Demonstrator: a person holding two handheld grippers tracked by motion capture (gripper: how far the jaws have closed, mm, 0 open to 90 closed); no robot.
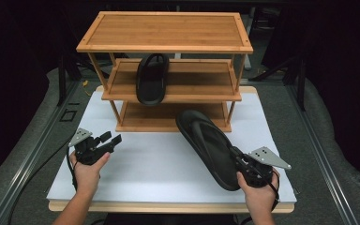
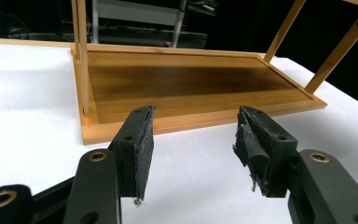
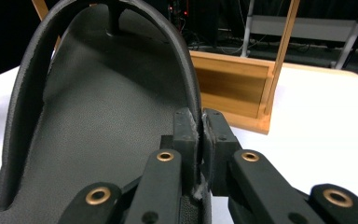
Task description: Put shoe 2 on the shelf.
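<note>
My right gripper (image 1: 238,156) has its fingers (image 3: 186,133) pinched shut on the strap of a black flip-flop (image 1: 206,145), near its heel end. The flip-flop is lifted off the white bench (image 1: 159,164), its toe pointing toward the bottom shelf (image 1: 168,123) of the wooden rack (image 1: 165,33). In the right gripper view the sole (image 3: 88,140) fills the left side and one rack post (image 3: 279,56) stands to the right of my fingers.

My left gripper (image 1: 111,139) hangs just above the bench in front of the rack's left corner, fingers (image 2: 140,140) spread apart with nothing between them. In its view the bottom shelf (image 2: 186,86) lies bare straight ahead, framed by a post (image 2: 81,51) on the left and slanting posts on the right.

A second flip-flop (image 1: 151,78) lies on the middle shelf (image 1: 201,79), left of centre, its heel edge reaching the shelf's front lip. The top shelf is bare. The rack's front posts flank the opening to the bottom shelf. The surroundings are dark.
</note>
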